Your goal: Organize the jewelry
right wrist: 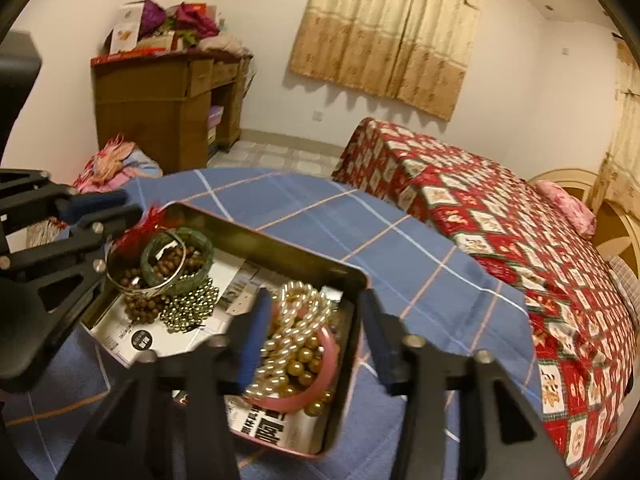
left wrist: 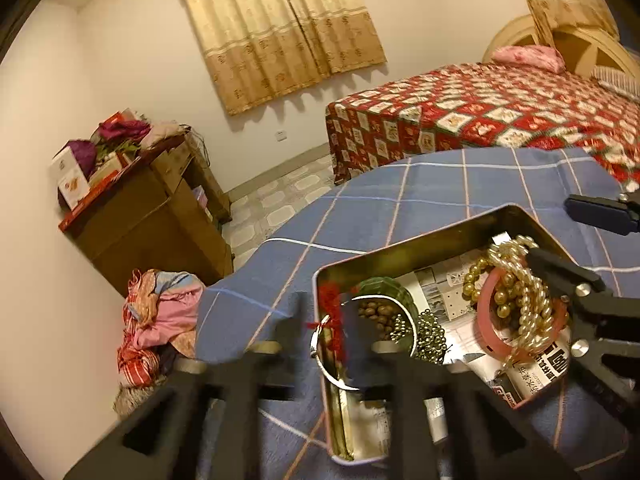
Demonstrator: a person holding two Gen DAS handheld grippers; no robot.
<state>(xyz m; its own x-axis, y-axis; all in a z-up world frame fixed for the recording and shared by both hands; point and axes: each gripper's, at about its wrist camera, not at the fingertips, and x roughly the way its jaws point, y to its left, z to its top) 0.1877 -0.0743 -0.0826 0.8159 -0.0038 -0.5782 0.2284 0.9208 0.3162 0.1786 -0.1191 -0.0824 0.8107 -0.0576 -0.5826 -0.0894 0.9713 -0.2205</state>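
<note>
Both grippers reach forward side by side. The left gripper (left wrist: 326, 320) stands with jaws parted; the right gripper (right wrist: 316, 324) likewise, jaws spread wide.

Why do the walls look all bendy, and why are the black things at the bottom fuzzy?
Both wrist views use fisheye lenses, so edges curve. In the left wrist view the left gripper is blurred from closeness; in the right wrist view the right gripper blurs too. Warm yellowish light glints off the rectangular gold-lined metal tin.
</note>
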